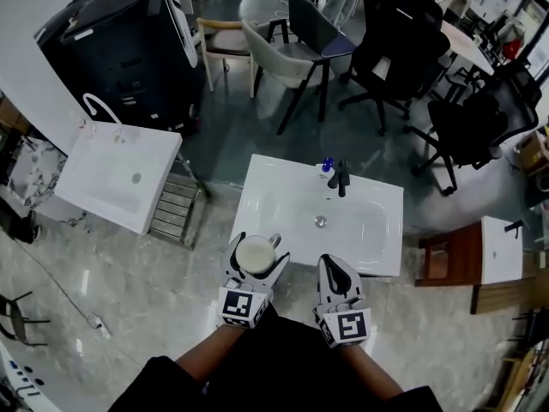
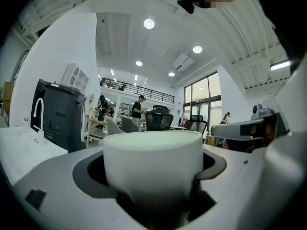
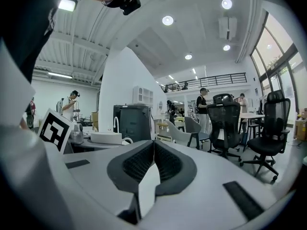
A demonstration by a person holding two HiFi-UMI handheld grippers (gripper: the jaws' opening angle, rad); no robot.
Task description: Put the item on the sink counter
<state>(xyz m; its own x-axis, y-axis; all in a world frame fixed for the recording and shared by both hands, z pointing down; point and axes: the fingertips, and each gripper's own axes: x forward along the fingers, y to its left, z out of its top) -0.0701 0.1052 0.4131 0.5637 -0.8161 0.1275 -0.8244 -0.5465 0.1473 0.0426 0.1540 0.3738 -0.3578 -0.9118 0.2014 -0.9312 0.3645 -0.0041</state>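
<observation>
Grippers and cup at the near edge of a white sink tabletop (image 1: pixel 257 197), as seen from the head view and from each gripper view.

Left: the left gripper (image 1: pixel 256 257) is clenched on a white cup (image 1: pixel 255 254). In the left gripper view we see the cup (image 2: pixel 152 163) standing upright between the two jaws, whose dark pads press against its sides; the left gripper (image 2: pixel 153 181) carries nothing else. From above, the cup's small handle points toward the basin, and the cup overlaps the near left edge of the sink tabletop. We cannot tell whether its base touches that surface.

Right: the right gripper (image 1: pixel 335 266) sits just beside the left one, over the same near edge. In the right gripper view its jaws are drawn together, their ribbed pads meeting, with nothing held between them (image 3: pixel 153 163).

Surroundings: the sink tabletop has a sunken basin with a round drain (image 1: pixel 320 221) at its middle. A black faucet (image 1: pixel 342 178) stands at the far rim, and a small blue-capped bottle (image 1: pixel 326 169) is just beside it. To the left, well apart, we note a second white sink (image 1: pixel 103 178) with a curved white tap (image 1: pixel 99 106). A large black machine (image 1: pixel 129 45) stands behind it. A grey chair (image 1: pixel 276 58) and black office chairs (image 1: pixel 403 37) occupy the glossy floor (image 1: pixel 171 281) beyond.
</observation>
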